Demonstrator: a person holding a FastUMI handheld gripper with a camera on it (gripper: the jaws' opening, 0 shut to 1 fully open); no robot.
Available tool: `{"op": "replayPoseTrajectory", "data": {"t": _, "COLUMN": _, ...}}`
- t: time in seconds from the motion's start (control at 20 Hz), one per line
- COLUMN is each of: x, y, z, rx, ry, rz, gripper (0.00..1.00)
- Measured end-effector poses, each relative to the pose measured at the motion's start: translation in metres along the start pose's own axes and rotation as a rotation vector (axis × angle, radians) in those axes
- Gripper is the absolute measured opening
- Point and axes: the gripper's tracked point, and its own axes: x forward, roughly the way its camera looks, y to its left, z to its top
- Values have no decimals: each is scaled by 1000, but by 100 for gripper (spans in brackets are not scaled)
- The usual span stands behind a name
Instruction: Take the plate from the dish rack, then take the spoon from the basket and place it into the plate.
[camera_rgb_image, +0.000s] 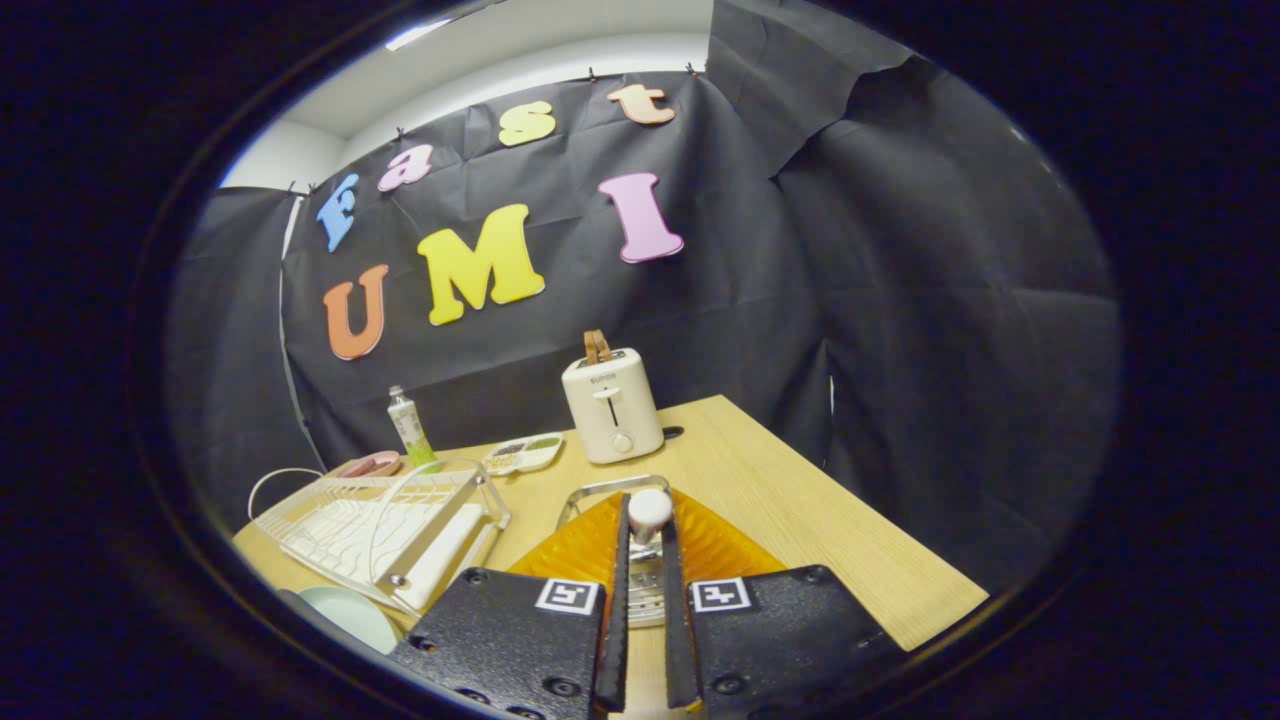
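Gripper (640, 530) closed on spoon (649, 508), white handle end poking up between fingertips, above orange basket (720, 550) on counter (800, 500); dish rack (380, 525) off to left; pale plate (350, 612) just beside rack's near corner; toaster (611, 405) beyond.

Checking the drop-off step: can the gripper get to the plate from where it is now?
Probably yes. The gripper is shut on the spoon above the orange basket. The plate lies on the table beside the fingers, in front of the dish rack, with nothing visibly between.
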Motion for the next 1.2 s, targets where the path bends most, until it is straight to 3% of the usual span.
{"op": "replayPoseTrajectory", "data": {"t": 0.6, "x": -64, "y": 79, "z": 82, "rx": -128, "ry": -190, "rz": -17, "gripper": 18}}
{"op": "replayPoseTrajectory", "data": {"t": 0.9, "x": -117, "y": 145, "z": 76, "rx": -139, "ry": -166, "rz": 76, "gripper": 17}}
{"op": "replayPoseTrajectory", "data": {"t": 1.2, "x": -163, "y": 217, "z": 37, "rx": -163, "ry": -112, "rz": 182, "gripper": 17}}
